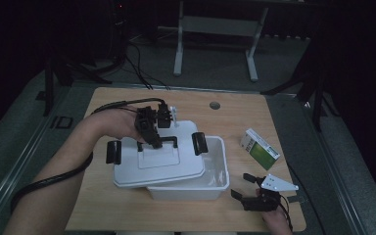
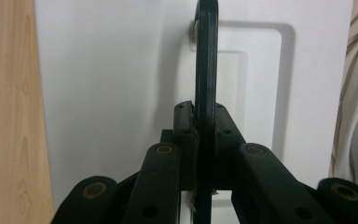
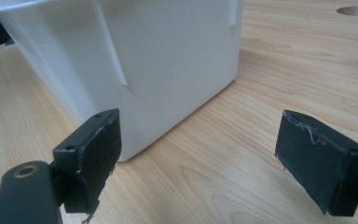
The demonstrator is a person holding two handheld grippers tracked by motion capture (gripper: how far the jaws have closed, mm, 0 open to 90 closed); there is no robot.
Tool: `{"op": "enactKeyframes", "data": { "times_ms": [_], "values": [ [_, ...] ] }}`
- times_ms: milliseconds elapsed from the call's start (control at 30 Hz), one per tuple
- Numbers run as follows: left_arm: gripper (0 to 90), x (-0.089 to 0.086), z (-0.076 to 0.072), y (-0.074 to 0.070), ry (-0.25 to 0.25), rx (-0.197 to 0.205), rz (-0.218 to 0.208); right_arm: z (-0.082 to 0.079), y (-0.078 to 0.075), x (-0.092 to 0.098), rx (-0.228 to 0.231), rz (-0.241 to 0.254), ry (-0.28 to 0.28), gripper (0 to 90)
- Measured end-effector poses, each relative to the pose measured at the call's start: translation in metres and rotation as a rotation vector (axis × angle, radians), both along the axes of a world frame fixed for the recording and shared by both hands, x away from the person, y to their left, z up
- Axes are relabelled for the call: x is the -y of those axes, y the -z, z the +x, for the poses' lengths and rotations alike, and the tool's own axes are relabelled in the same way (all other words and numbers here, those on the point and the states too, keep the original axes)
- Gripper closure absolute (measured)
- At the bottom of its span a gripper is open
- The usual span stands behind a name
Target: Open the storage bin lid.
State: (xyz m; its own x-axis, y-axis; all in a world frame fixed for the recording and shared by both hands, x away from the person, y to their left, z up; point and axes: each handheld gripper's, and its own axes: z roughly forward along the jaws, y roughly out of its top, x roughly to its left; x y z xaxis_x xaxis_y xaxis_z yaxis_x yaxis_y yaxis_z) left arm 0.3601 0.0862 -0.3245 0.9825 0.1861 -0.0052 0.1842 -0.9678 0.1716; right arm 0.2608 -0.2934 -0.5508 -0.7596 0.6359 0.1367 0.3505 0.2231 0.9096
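High view overlooks table [image 1: 127, 205]; tool views close on box [image 3: 168, 70].

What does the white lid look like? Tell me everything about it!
The lid is a white, smooth rectangle that looks like plastic, with rounded corners and a sunken panel in the middle. A thin black handle stands up over that panel, and black clips hang at both ends. It sits crooked on the white box, shifted to the left, so the box's right part lies open. The left gripper pinches the handle.
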Motion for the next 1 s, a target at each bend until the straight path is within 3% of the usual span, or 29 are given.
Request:
{"op": "enactKeyframes", "data": {
  "times_ms": [133,333,1000],
  "values": [
    [83.7,-0.017,-0.001,0.002,-0.030,-0.011,0.001,0.000,0.000,-0.001,-0.001,-0.003,0.000,14.0],
    [83.8,-0.038,-0.005,0.002,-0.058,0.005,-0.001,0.000,0.000,-0.001,-0.004,-0.006,0.001,14.0],
    [83.7,-0.128,-0.021,0.007,-0.221,-0.006,-0.058,0.000,0.000,-0.002,-0.005,-0.012,0.004,14.0]
  ]
}}
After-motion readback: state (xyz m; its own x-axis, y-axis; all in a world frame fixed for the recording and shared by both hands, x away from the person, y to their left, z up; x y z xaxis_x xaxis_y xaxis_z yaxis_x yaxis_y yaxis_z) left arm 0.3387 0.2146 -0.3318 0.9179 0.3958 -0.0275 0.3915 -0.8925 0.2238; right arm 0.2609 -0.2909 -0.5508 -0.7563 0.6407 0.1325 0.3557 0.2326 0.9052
